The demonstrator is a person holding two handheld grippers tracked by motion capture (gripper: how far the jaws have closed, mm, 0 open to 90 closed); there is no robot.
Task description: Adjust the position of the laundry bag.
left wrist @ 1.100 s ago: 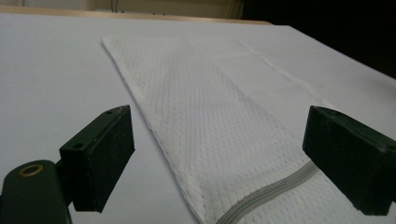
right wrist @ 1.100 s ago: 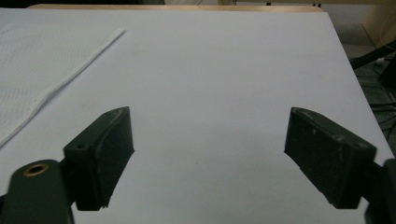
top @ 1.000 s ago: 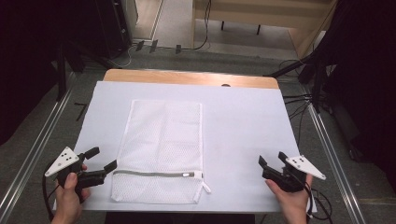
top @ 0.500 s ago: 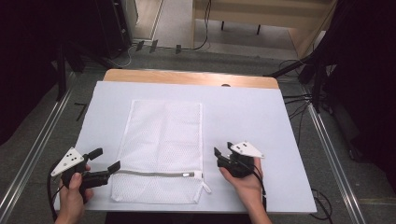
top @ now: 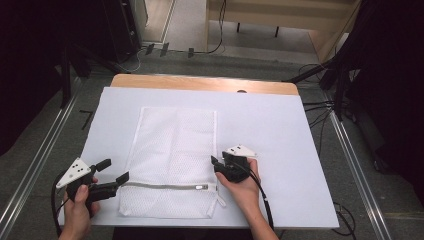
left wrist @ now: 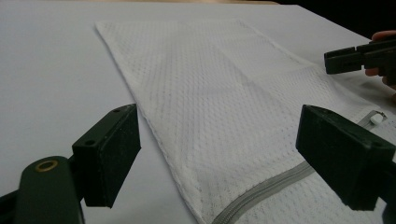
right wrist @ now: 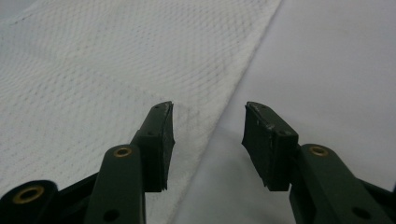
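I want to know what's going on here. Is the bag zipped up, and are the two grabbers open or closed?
Mesh bag: lying flat on the table, not held.
Zipper: zipped shut, pull at its right end.
Left gripper: open wide, at the bag's left edge.
Right gripper: open, jaws either side of the bag's right edge.

White mesh laundry bag (top: 172,160) w/ fine dotted weave, grey zipper (top: 165,186). My grippers' jaws black. Table cover (top: 270,130) around bag pale lavender-white, wood edge (top: 200,83) beyond.
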